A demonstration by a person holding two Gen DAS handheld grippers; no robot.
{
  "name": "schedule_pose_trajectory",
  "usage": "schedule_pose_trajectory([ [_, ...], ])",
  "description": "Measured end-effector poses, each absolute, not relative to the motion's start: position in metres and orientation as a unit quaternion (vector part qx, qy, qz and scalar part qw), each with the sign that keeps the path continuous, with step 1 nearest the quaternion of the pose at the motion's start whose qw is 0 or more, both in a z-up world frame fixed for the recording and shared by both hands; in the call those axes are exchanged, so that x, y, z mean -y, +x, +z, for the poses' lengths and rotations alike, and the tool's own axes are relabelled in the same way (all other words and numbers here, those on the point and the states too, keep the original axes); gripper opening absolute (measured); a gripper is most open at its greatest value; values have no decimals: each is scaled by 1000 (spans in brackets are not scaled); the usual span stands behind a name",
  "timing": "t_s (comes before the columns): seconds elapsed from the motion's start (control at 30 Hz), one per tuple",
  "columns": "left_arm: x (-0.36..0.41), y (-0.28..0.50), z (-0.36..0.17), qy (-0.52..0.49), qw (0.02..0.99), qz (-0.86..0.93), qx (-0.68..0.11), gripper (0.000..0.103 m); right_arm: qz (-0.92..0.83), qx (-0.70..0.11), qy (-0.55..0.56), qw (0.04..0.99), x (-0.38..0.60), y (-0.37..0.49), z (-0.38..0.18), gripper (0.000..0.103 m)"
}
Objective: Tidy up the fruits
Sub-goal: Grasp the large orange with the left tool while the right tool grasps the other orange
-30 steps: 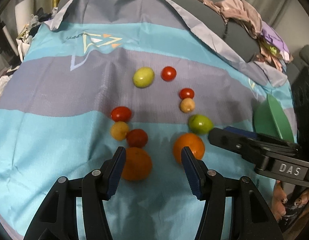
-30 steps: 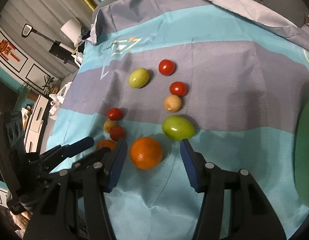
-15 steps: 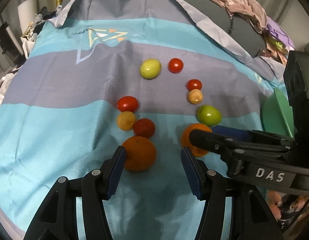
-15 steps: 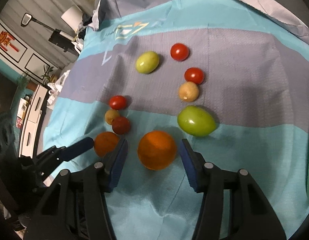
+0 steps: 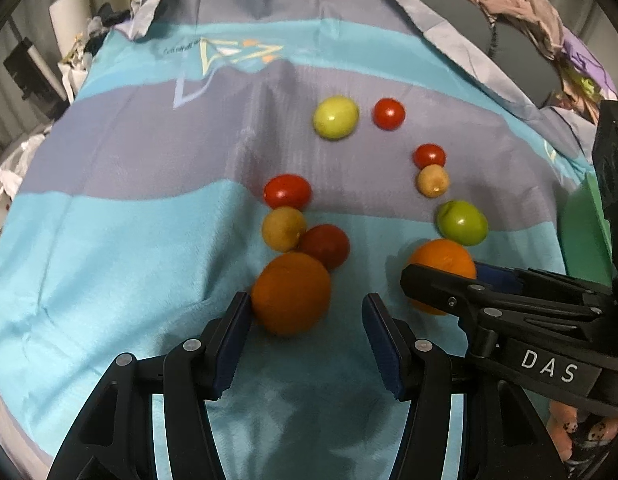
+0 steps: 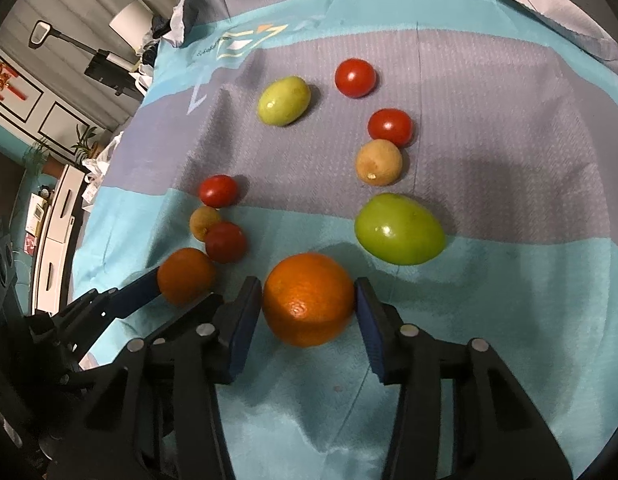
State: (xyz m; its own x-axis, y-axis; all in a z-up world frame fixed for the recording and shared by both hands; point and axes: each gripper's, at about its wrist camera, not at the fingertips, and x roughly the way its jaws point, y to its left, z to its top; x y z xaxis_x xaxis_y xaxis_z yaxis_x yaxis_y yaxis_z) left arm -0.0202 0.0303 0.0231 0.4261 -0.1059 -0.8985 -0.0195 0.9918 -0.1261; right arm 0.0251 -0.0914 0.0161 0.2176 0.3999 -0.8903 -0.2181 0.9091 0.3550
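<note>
Reaching low over the striped cloth [image 6: 509,128], the right hand-held gripper [image 6: 308,306] brackets an orange [image 6: 307,298] with both pads at its sides, while the left hand-held gripper [image 5: 307,320] stands wide, one pad touching another orange [image 5: 291,292].

Striped blue-grey cloth [image 5: 129,208], crumpled clothes [image 5: 521,12], white cabinet [image 6: 57,236].

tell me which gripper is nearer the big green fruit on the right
Right. The right gripper brackets an orange just below the green fruit; the left gripper sits further off, at the other orange.
</note>
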Motion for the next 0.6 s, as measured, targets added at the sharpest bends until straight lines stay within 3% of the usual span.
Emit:
schedule_pose_trajectory([
  [0.17,-28,-20,20,-58,841,-22,-538,53,199,-588,72,781,91,24,16,46],
  [0.27,-27,-18,17,-57,841,-17,-538,41,199,-584,69,784,90,23,16,45],
  [0.6,-26,-19,18,-67,841,-24,-536,41,201,-578,75,788,92,21,19,45],
])
